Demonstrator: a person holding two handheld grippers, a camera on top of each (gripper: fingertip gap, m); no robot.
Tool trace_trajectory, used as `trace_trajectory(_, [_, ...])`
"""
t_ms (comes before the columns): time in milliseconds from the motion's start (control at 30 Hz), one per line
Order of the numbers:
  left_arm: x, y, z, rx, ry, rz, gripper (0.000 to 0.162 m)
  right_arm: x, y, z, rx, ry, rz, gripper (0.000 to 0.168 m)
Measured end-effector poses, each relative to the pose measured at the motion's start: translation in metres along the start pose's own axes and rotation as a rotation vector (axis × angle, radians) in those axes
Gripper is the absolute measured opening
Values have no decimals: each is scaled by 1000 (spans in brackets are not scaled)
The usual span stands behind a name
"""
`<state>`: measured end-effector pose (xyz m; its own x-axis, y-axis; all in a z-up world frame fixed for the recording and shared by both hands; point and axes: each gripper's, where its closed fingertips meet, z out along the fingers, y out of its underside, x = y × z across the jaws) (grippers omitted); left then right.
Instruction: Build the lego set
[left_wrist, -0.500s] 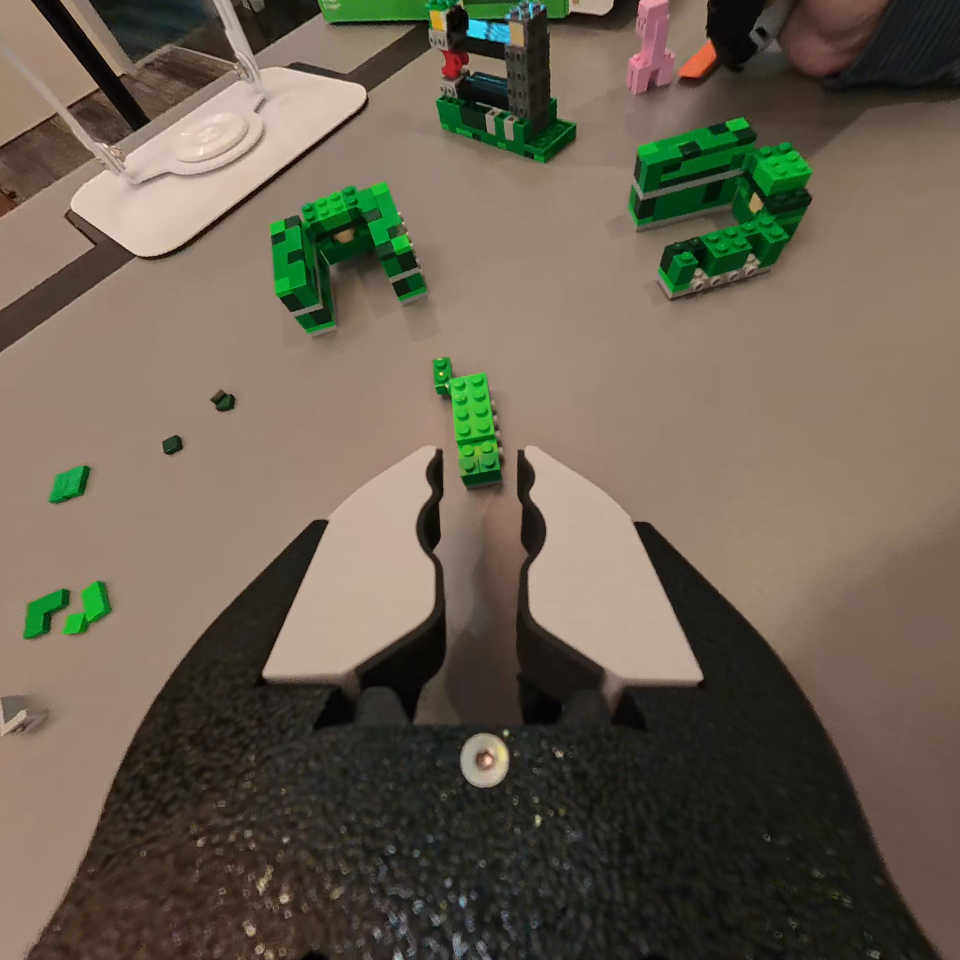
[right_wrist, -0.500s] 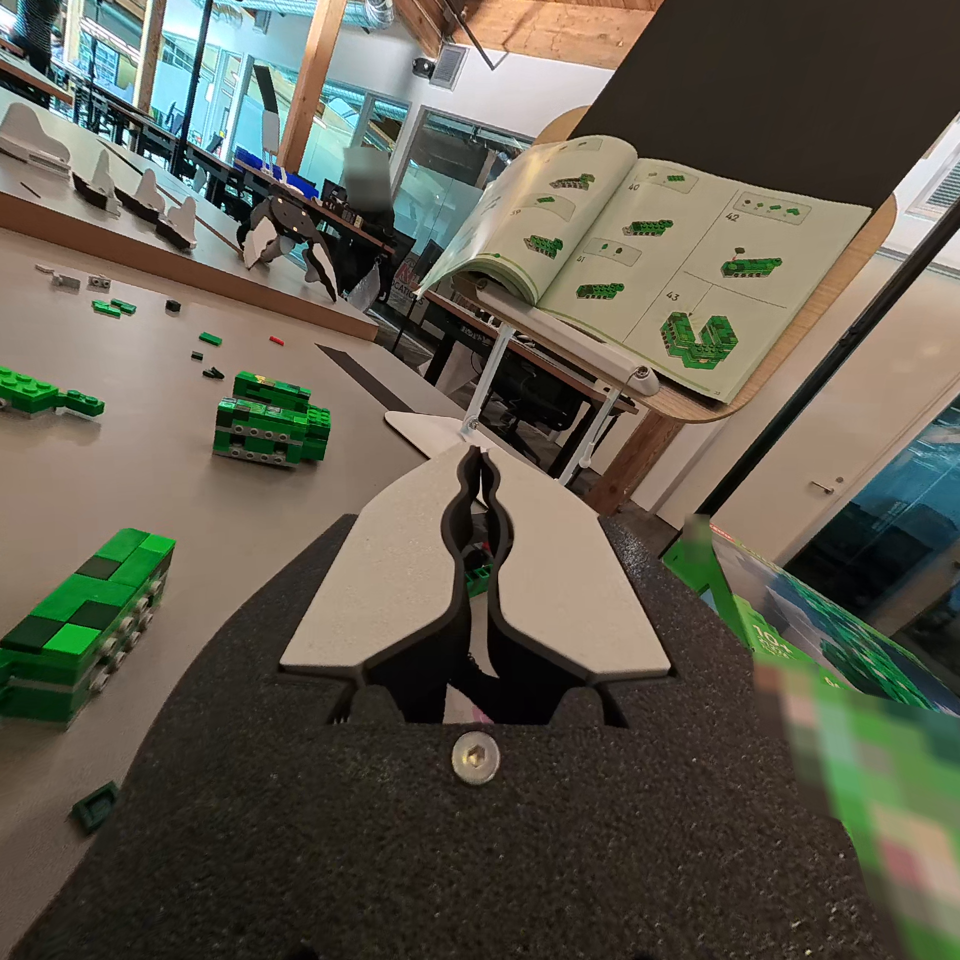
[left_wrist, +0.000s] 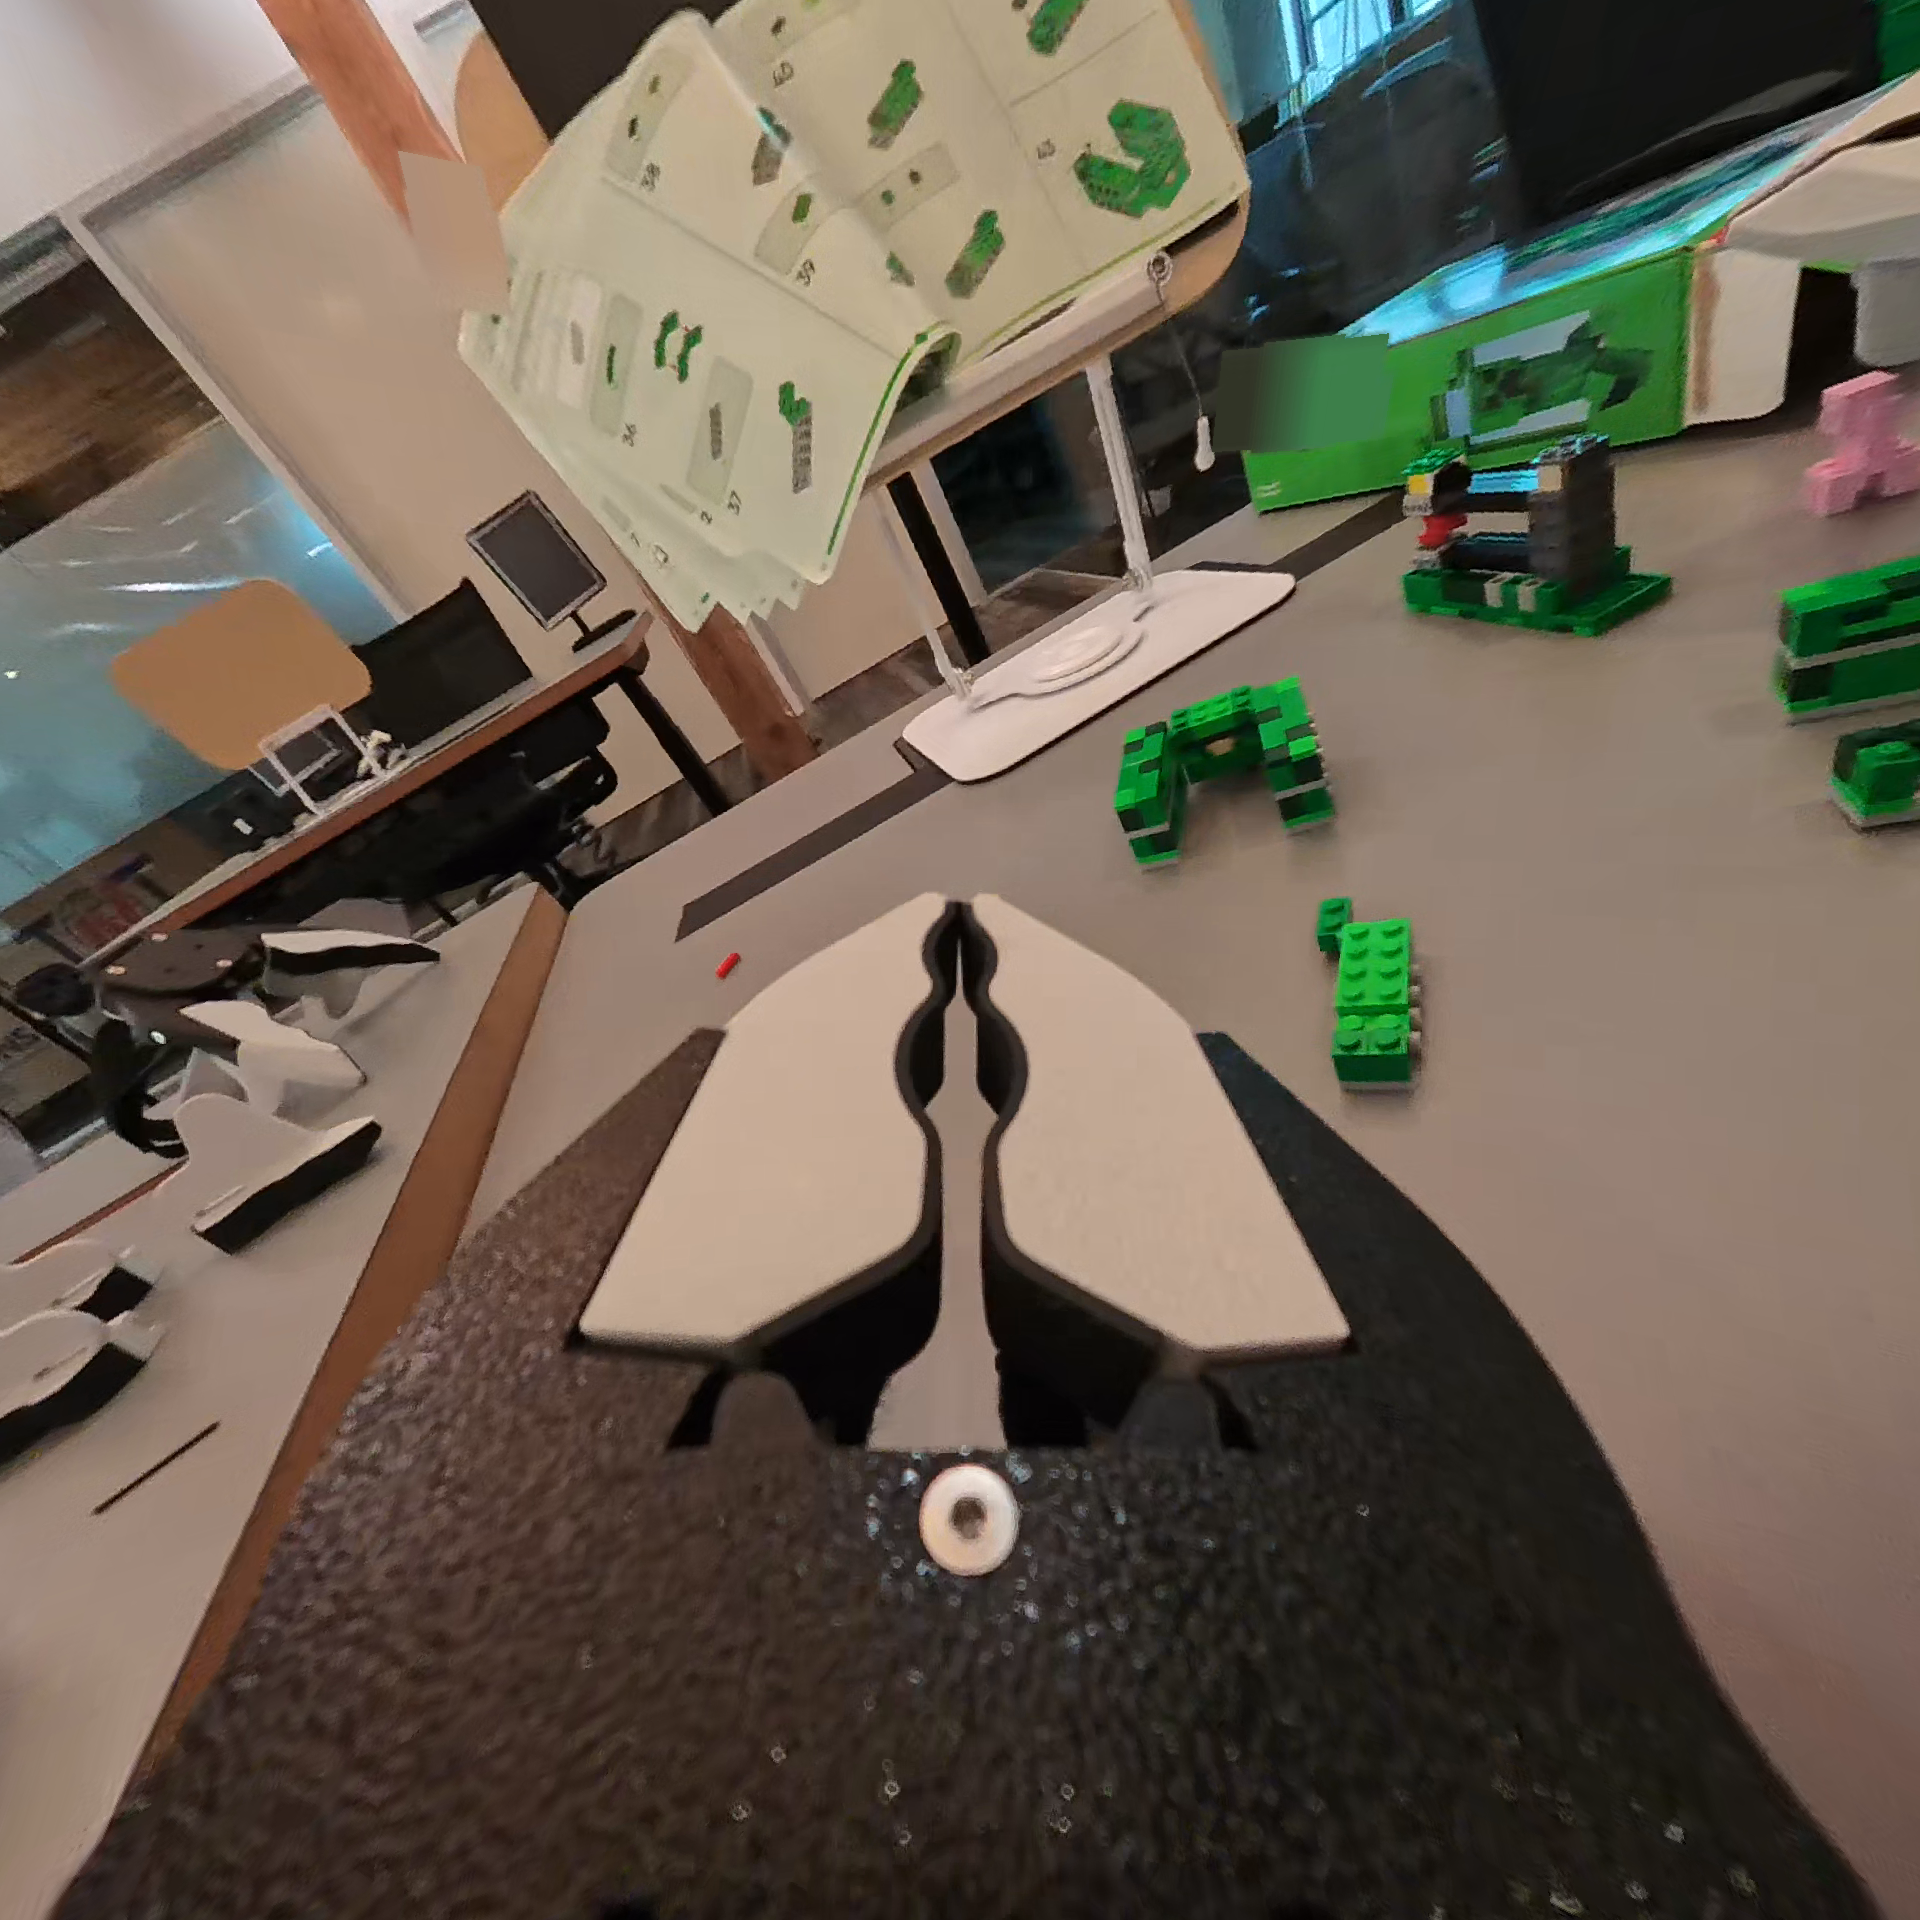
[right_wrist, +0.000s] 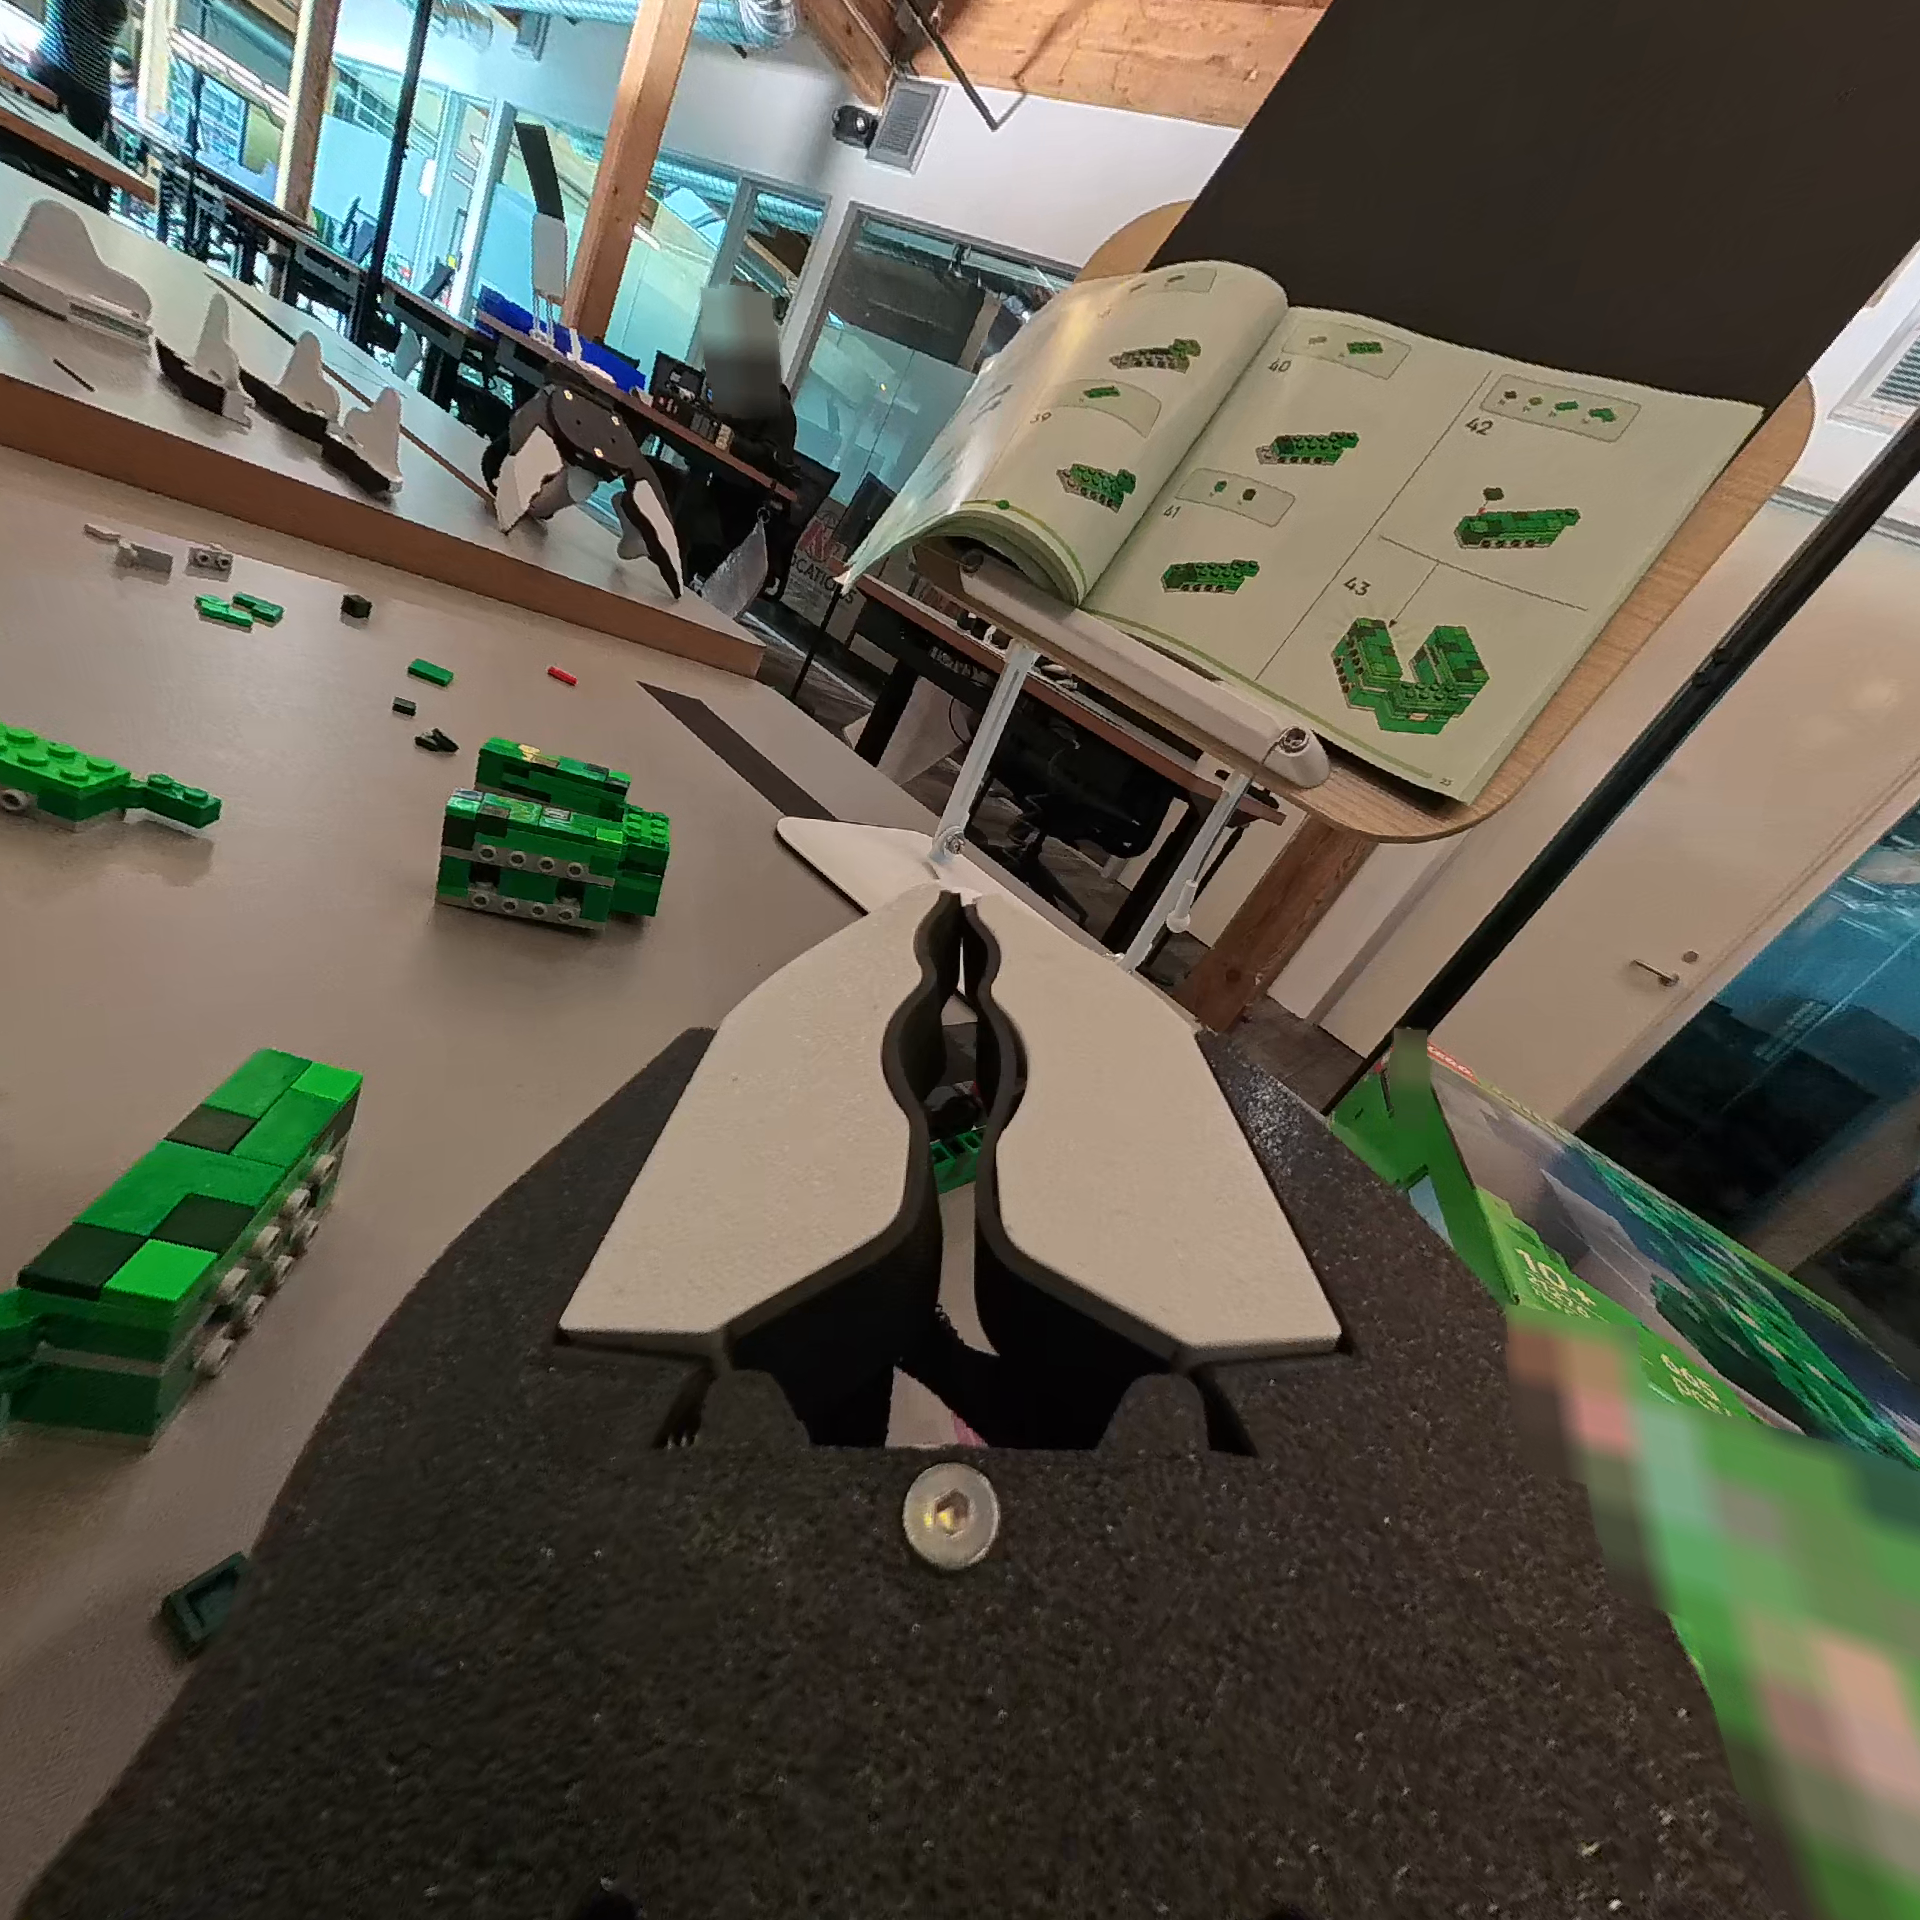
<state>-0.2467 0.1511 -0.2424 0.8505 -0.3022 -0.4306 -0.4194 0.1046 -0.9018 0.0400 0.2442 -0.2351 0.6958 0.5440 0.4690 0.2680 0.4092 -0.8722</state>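
Left wrist view: the left gripper (left_wrist: 958, 920) hangs above the grey table (left_wrist: 1558, 1299) with its white fingers pressed together, nothing between them.

Just right of its tips lies the long bright-green studded brick strip (left_wrist: 1374, 997), apart from the jaws; beyond that stands the green arch-shaped lego build (left_wrist: 1221, 764). Ahead and above, the open pale-green instruction booklet (left_wrist: 831, 260) sits propped on a white stand, likely so the steps can be read while building. In the right wrist view the right gripper (right_wrist: 961, 920) is likewise closed at the tips, tilted toward the booklet; bits of green lego (right_wrist: 958, 1155) show through the gap below, but whether it grips them I cannot tell.
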Motion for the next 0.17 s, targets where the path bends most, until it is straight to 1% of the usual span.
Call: trace_trajectory(167, [5,15,9,-91,20,6,0,-1,0,0,-1,-5,-4,0])
